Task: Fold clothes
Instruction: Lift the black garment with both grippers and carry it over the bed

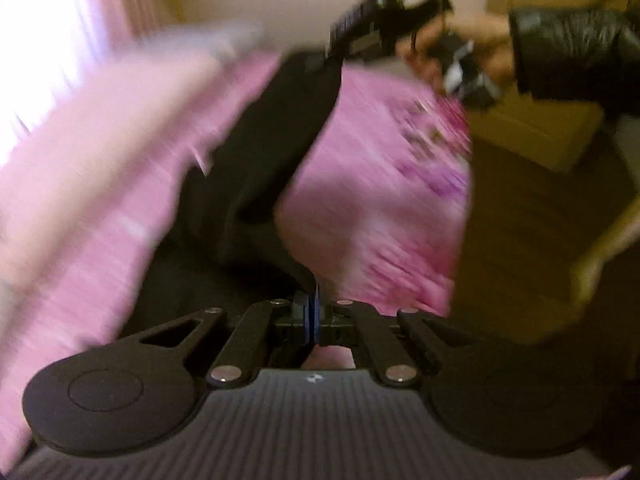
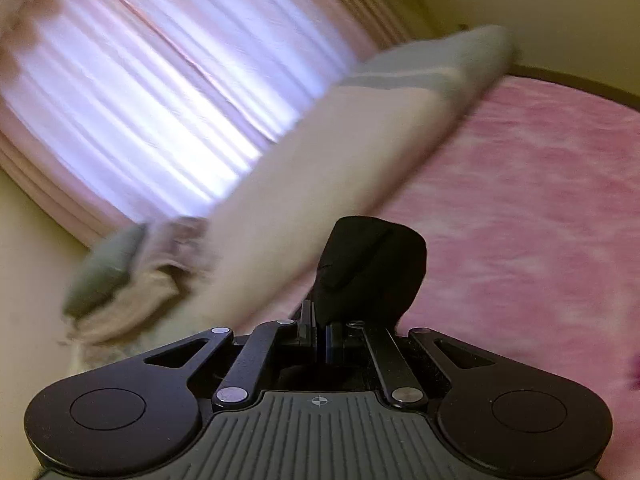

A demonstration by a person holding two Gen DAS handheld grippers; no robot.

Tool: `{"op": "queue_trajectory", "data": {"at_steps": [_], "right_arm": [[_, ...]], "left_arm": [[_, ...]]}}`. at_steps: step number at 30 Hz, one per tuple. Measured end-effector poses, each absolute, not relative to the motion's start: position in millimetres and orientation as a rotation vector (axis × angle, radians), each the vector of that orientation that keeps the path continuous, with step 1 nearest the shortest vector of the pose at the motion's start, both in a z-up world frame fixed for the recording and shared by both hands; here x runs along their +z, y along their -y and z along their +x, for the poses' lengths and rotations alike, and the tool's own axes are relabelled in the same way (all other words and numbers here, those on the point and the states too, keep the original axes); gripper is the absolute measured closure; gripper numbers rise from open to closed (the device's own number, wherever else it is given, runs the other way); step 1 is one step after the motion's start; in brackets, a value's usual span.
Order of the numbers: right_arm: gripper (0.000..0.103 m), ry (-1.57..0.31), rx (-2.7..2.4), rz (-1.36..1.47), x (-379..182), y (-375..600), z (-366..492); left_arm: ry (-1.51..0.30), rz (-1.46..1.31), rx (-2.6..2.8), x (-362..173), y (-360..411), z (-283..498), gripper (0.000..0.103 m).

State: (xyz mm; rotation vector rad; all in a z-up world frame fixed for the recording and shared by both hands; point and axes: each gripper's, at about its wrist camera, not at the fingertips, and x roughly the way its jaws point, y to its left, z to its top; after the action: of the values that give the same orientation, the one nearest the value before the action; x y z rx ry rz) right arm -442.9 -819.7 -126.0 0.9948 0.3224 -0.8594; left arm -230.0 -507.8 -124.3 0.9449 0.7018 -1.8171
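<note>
Black cloth, a limp dark garment (image 1: pixel 264 152), hangs stretched above the pink bed (image 1: pixel 380 184) because my left gripper (image 1: pixel 311 312) at six o'clock and my right gripper (image 1: pixel 360 32) toward one o'clock each have fingers clamped on an end, lifting it, I judge, to straighten it for folding.

We see left gripper (image 1: pixel 312 304) fingertips buried in black garment (image 1: pixel 264 168); pads barely show. Pink bedspread (image 1: pixel 384 200) smeared by motion, its print unreadable. Right gripper (image 1: pixel 384 20) blurred, cut near top edge in left view. In right view, cloth bunch hides right gripper's tips; pillow (image 2: pixel 320 168) streaked, curtain (image 2: pixel 160 88) overexposed.
</note>
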Motion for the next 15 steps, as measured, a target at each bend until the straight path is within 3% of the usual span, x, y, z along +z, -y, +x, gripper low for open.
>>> {"op": "queue_trajectory", "data": {"at_steps": [4,6,7,8,9,10,15], "right_arm": [[0.101,-0.514,-0.97,1.138,-199.0,811.6,-522.9],[0.1,-0.626,-1.017,1.213,-234.4,805.2,-550.6],[0.078,-0.67,-1.036,1.236,-246.8,802.1,-559.4],[0.041,-0.692,-1.058,1.233,-252.8,798.2,-564.1],[0.025,-0.694,-1.077,1.215,-254.7,794.7,-566.8],[0.018,-0.688,-1.086,1.197,-253.3,792.4,-566.0],[0.018,-0.684,-1.026,1.166,-241.4,804.7,-534.5]], "left_arm": [[-0.987,1.078,-1.794,-189.9,521.7,-281.1,0.092],[-1.027,1.083,-1.759,-197.3,526.8,-283.6,0.083],[-1.032,1.079,-1.739,-197.9,529.5,-282.1,0.079],[-1.036,1.075,-1.718,-198.5,532.2,-280.6,0.073],[-1.031,1.071,-1.696,-198.3,535.1,-276.7,0.071],[-1.015,1.066,-1.671,-197.1,538.3,-269.2,0.069],[-0.933,1.036,-1.553,-193.4,555.9,-221.3,0.064]]}}
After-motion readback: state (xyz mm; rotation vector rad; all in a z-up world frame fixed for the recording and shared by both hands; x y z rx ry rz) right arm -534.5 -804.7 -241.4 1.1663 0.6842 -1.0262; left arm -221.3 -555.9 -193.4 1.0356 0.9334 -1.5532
